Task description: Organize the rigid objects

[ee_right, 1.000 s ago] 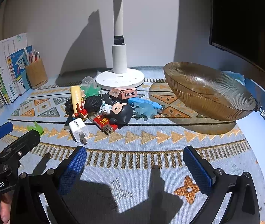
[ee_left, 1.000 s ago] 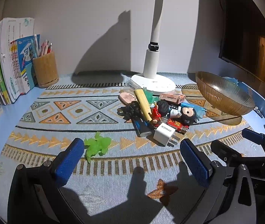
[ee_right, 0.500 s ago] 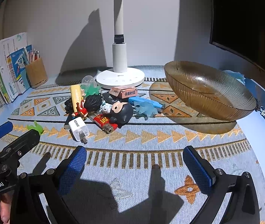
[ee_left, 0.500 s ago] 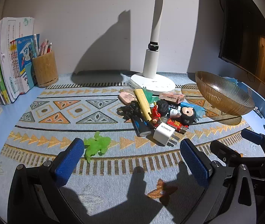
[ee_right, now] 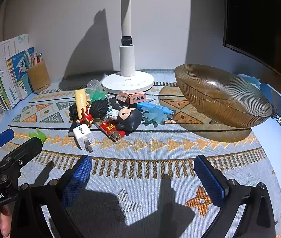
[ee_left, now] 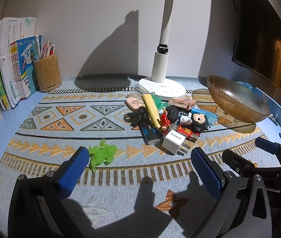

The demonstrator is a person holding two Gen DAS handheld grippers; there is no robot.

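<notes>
Patterned mat (ee_left: 65, 117) under lamp (ee_left: 161, 67), wall behind. Clutter pile (ee_right: 108, 115) frame centre, amber bowl (ee_right: 219, 97) right. Left gripper (ee_left: 140, 168) and right gripper (ee_right: 142, 173) low over mat, fingers wide apart, empty.

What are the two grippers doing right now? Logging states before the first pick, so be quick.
Left gripper: open, holding nothing, over the mat near the green toy.
Right gripper: open, holding nothing, short of the pile.

Both cameras sit low at the near edge of the patterned mat (ee_left: 65, 123), facing the far wall. The left view looks from further left; both share the toy pile (ee_right: 108, 113), lamp (ee_left: 161, 67) and bowl (ee_right: 219, 97).
</notes>
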